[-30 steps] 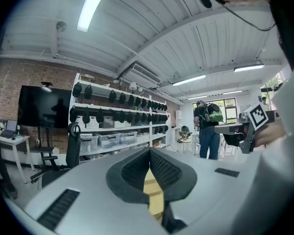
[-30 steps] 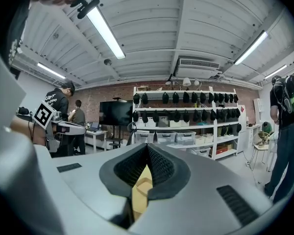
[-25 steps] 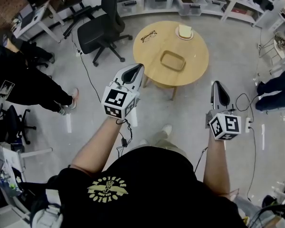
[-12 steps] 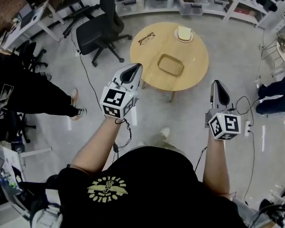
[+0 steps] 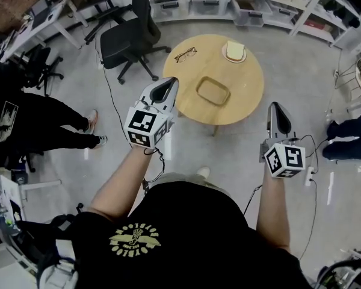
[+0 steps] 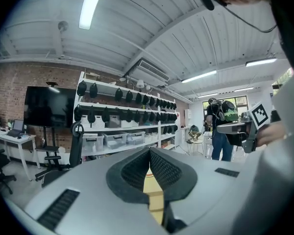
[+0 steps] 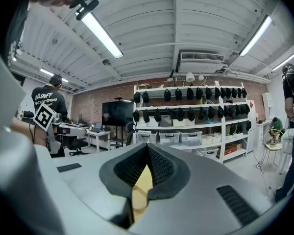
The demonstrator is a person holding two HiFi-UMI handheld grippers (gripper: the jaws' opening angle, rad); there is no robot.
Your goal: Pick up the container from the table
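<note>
Black is the shirt (image 5: pixel 168 239) nearest the camera, with a yellow picture on it. Two bare arms reach out from it, and each hand holds a grey tool with a black-and-white marker cube.

The left tongs (image 5: pixel 169 80) point ahead, and from above the tip shows just beside the near left edge of the table (image 5: pixel 243 98). The two pads are pressed together with nothing between them. The right tongs (image 5: pixel 275 105) are over the grey floor (image 5: pixel 301 71), off the near right side of the table. They are pressed together too and hold nothing.

The table is round and made of light wood. The container (image 5: pixel 213 91) sits on it, a bit closer to the near edge than the middle. It is a shallow tan tray with round corners, and it looks empty. It is apart from both tongs.

Farther back on the table lie a pair of glasses (image 5: pixel 186 55) on the left and a white plate (image 5: pixel 234 53) with a pale square thing on the right.

Past the table stands a black office chair (image 5: pixel 129 38). Behind it run long white shelves (image 5: pixel 228 2) with clear bins.
</note>
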